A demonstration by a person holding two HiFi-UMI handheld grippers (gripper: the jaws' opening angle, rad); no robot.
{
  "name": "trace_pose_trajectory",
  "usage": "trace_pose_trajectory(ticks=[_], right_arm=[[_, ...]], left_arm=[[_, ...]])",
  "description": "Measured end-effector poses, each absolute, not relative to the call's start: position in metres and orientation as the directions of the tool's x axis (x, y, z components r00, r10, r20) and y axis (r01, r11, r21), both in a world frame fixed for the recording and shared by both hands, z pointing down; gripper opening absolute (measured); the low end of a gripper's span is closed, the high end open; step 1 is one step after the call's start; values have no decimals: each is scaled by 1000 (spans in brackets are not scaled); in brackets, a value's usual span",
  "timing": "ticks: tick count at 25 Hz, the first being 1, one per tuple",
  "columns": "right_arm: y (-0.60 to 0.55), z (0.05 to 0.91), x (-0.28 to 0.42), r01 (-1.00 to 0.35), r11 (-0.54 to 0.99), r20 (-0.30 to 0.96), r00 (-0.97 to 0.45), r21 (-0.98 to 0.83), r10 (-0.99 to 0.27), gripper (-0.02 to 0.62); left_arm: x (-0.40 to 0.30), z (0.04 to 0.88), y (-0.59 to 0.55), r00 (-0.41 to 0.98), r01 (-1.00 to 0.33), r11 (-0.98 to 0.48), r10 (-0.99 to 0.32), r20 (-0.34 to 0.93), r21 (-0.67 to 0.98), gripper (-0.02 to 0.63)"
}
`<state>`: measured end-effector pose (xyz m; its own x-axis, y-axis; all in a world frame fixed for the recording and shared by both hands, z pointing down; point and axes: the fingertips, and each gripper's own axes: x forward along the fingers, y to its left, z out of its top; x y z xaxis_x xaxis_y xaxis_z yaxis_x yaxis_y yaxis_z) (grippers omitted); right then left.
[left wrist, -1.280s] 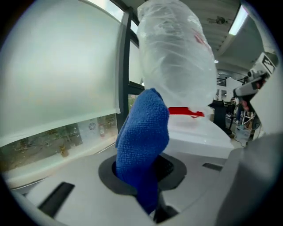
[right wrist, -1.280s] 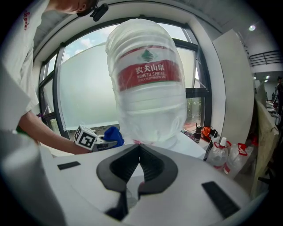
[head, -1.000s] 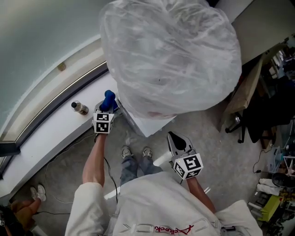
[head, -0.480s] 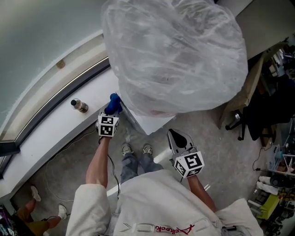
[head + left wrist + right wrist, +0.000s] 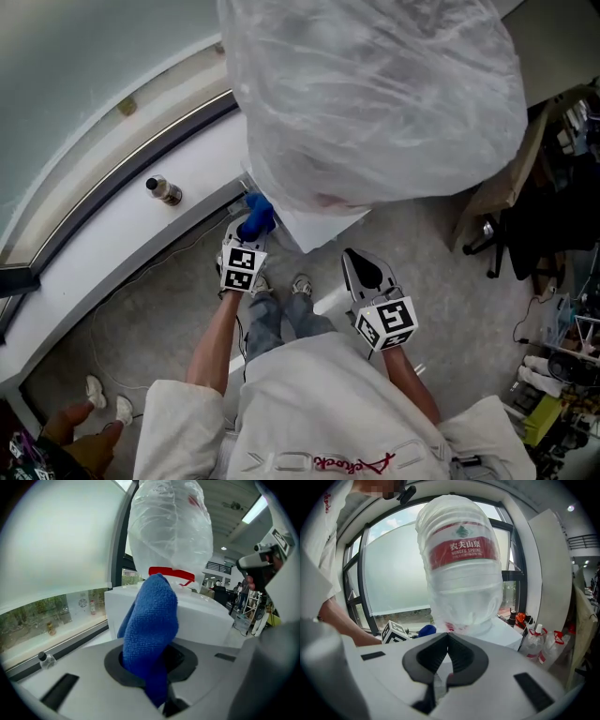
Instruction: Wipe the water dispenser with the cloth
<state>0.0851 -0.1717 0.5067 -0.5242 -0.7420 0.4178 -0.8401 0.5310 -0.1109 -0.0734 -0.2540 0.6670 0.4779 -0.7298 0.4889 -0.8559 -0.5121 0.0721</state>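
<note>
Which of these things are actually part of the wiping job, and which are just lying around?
Part of the job:
- blue cloth, gripped in the left claw
- white water dispenser
- plastic-wrapped water jug on top of it

Just lying about:
- small bottle on the window ledge
- red-labelled bottles beside the dispenser
- right claw, shut and empty

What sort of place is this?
Probably an office or workshop floor: a water dispenser topped by a plastic-wrapped bottle stands beside a long window ledge, with a wheeled chair nearby.
</note>
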Motion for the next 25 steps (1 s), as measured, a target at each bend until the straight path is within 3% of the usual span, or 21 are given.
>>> trace_pose_trajectory(ticks=[14,25], right_arm=[[-147,523,76,-802,586,412,-576,-118,-706,14],[-162,550,63,-773,621,391,-615,-128,-685,14]], left_arm=[[-22,681,-173,533,-821,-561,-686,496,106,63],[-18,669,-170,504,-848,-518,-726,467,109,63]])
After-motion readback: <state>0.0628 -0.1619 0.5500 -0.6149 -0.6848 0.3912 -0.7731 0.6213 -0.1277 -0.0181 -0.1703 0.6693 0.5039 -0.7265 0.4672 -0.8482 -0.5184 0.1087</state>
